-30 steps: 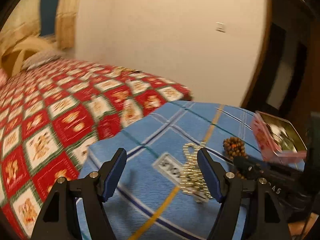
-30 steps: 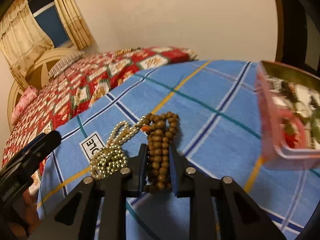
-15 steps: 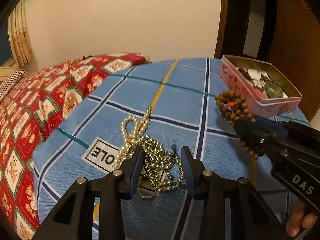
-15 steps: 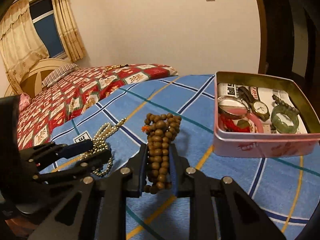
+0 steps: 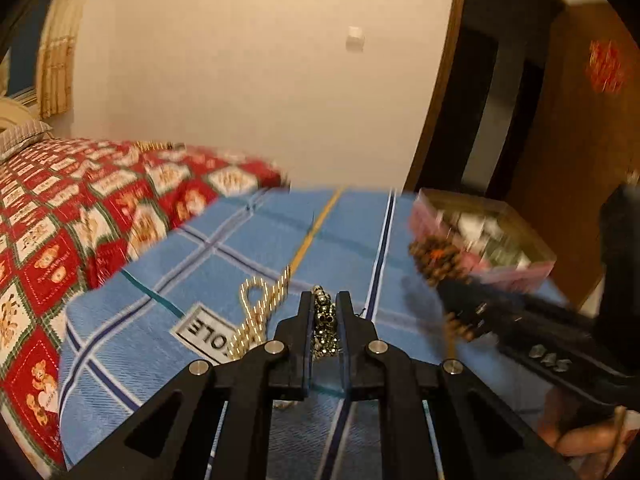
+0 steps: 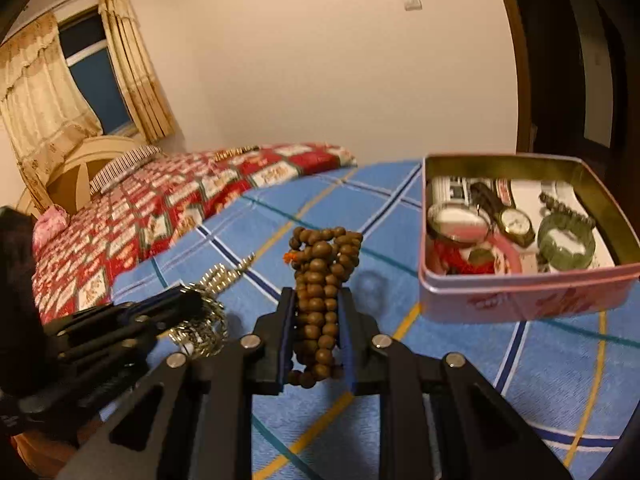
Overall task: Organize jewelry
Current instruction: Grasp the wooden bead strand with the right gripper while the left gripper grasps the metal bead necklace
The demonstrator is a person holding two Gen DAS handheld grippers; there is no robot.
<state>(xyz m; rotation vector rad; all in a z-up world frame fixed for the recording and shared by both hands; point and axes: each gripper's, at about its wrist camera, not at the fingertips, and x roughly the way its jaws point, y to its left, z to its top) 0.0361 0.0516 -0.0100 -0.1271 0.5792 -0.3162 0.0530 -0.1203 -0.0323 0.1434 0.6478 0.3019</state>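
My left gripper (image 5: 325, 312) has just been closing on the gold bead necklace (image 5: 264, 304), pinching its strands above the blue checked cloth (image 5: 224, 264); the pink metal tin (image 5: 516, 272) sits blurred at right.

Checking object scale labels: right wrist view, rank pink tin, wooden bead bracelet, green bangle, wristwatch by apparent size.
1. pink tin
2. wooden bead bracelet, though it sits nearest the camera, between the right gripper's fingers, so it looks inflated
3. green bangle
4. wristwatch; close to the bangle, since its strap is partly hidden

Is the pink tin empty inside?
No, the right wrist view shows the pink tin holding a wristwatch, a green bangle and other pieces.
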